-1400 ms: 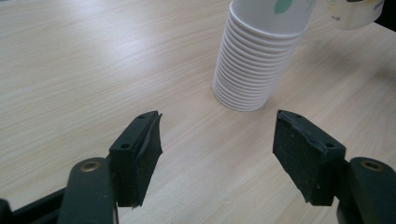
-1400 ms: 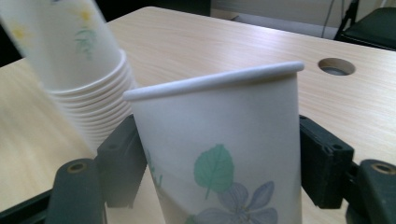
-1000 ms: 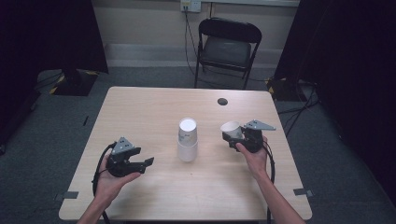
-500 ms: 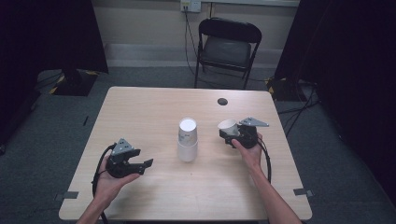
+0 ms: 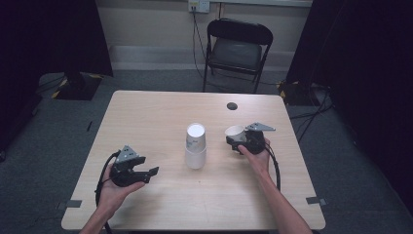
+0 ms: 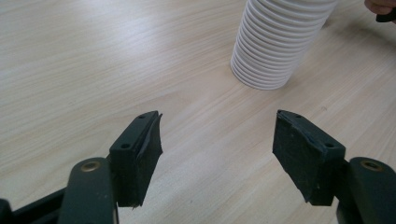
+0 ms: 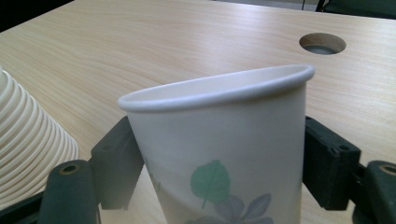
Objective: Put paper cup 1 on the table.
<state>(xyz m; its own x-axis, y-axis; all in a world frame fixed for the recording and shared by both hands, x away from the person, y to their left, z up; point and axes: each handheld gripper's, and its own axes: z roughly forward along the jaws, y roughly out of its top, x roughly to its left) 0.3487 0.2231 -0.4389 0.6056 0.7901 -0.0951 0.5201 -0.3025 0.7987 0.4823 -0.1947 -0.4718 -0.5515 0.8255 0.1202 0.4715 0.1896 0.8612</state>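
Observation:
A white paper cup (image 7: pixel 219 121) printed with green leaves stands tilted, mouth up, between the jaws of my right gripper (image 7: pixel 219 163), which is shut on its sides. From above, that cup (image 5: pixel 234 130) and my right gripper (image 5: pixel 237 142) sit right of a tall stack of upside-down white cups (image 5: pixel 196 146) at the table's middle. The stack's ribbed rims (image 7: pixel 28 140) lie just left of the held cup. My left gripper (image 5: pixel 151 173) rests near the front left, open with nothing between its pads (image 6: pixel 217 154), pointing toward the stack (image 6: pixel 280 42).
The light wooden table (image 5: pixel 146 112) has a round cable hole (image 5: pixel 232 106) at its far right, the same hole (image 7: pixel 322 43) lying beyond the held cup. A black folding chair (image 5: pixel 237 48) stands behind the table. A fingertip of the other hand (image 6: pixel 380 5) shows beside the stack.
My right gripper, with the cup in it, has shifted a little left toward the stack and slightly lower. The left gripper has stayed still.

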